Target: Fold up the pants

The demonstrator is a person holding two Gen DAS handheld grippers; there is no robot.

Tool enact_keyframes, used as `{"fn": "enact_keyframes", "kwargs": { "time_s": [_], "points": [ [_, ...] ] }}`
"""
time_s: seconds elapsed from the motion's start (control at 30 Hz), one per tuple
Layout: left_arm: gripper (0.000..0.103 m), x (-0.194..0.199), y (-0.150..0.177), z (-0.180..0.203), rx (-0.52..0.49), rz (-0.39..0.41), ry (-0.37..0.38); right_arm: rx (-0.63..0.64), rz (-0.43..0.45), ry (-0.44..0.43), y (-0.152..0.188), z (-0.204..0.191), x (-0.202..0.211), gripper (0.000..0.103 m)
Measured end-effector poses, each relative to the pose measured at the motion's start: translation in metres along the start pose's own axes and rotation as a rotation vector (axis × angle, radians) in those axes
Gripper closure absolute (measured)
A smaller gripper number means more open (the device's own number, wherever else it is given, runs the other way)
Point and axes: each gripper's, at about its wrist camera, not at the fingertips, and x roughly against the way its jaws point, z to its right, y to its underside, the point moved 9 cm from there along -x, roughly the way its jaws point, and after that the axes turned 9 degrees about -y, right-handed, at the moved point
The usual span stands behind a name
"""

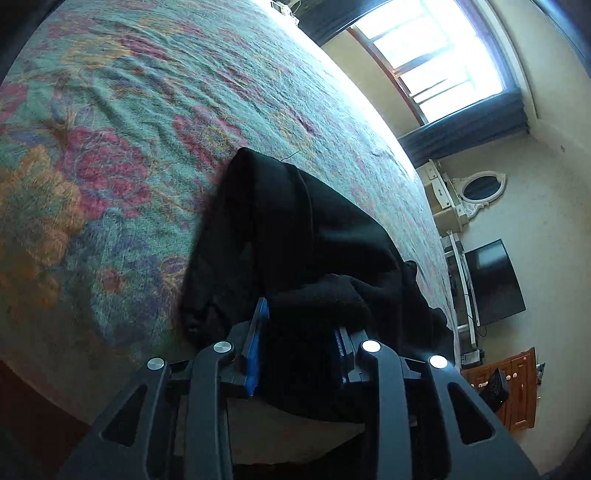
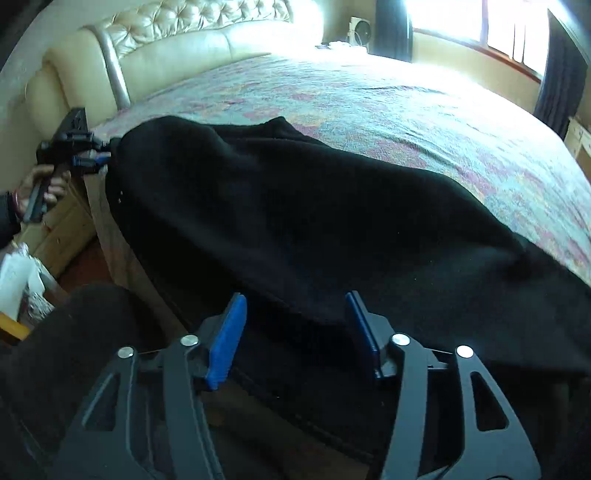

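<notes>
Left wrist view. Left gripper (image 1: 301, 343): black linkage arms, blue pads, jaws partly apart. Black pants (image 1: 295, 236) bunch between the pads; whether the pads press on the cloth cannot be told. Ahead of the gripper the pants run as a long dark mound over the bedspread (image 1: 110, 147), floral in teal, red and orange, wrinkled, with wide bare cloth left of and beyond the pants. Bed edge passes just right of the gripper and curves away ahead. Past that edge, to the right: window (image 1: 436, 62) with dark curtain (image 1: 465, 129), oval mirror (image 1: 480, 186), dark screen (image 1: 495, 280), wooden drawers (image 1: 517, 384). Dark floor shows below the gripper's left side.

Right wrist view. Right gripper (image 2: 295, 332): jaws wide apart, blue pads clear on both sides. Pants (image 2: 295, 229) lie ahead of and between the fingers, their near hem draping over the bed's side edge beneath the gripper; neither pad visibly presses on the cloth. Far left of this gripper, the left gripper (image 2: 88, 151) meets the pants' other end at the bed corner, a hand (image 2: 44, 188) on its handle. Bedspread (image 2: 424, 122) stretches bare beyond and right of the pants. Cream tufted headboard (image 2: 177, 44) bounds the far left; window (image 2: 480, 26) at far right. Floor and a wooden cabinet (image 2: 62, 236) lie left of the bed edge.
</notes>
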Motion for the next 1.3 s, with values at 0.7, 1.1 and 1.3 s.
{"fn": "enact_keyframes", "kwargs": {
  "time_s": [0.7,1.1,1.3],
  "points": [
    [0.038,0.037,0.005,0.014,0.346,0.246,0.111,-0.971,0.317,-0.508,0.010,0.012,-0.008,0.026],
    [0.076,-0.014,-0.002,0.016,0.360,0.200,0.047,-1.050,0.359,-0.506,0.020,0.009,-0.015,0.025],
    [0.093,-0.016,0.004,0.002,0.416,0.211,0.051,-1.103,0.401,-0.503,0.021,0.014,-0.015,0.025]
  ]
}}
